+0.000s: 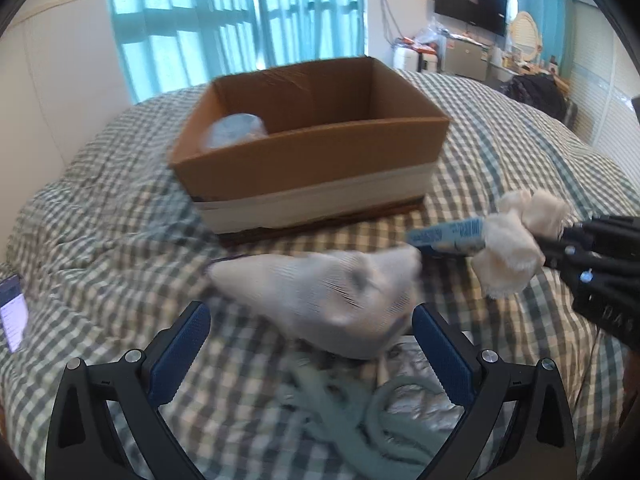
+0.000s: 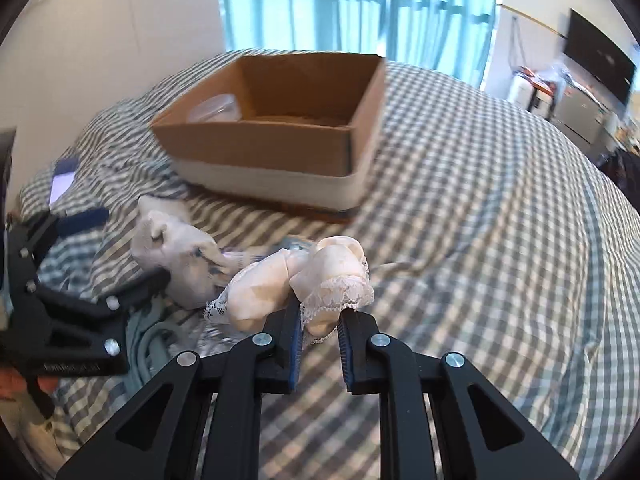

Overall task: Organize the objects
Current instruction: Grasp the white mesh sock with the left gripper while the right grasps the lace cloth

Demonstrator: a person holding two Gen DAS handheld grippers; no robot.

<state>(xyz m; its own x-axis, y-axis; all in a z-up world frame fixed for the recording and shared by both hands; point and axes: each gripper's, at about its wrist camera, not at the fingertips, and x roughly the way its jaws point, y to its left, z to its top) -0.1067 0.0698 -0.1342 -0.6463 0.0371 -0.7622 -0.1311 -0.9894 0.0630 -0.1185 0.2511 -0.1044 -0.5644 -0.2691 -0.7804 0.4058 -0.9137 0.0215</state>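
An open cardboard box stands on the checked bed, with a clear plastic item in its left corner; the box also shows in the right wrist view. My right gripper is shut on a cream lace-trimmed sock bundle with a blue label, held above the bed; the bundle shows in the left wrist view. My left gripper is open around a white mesh bag, which also shows in the right wrist view.
A grey-green strap or cord and a silver foil pack lie under the left gripper. A phone lies at the bed's left edge. Curtained windows, a wall TV and cluttered furniture stand beyond the bed.
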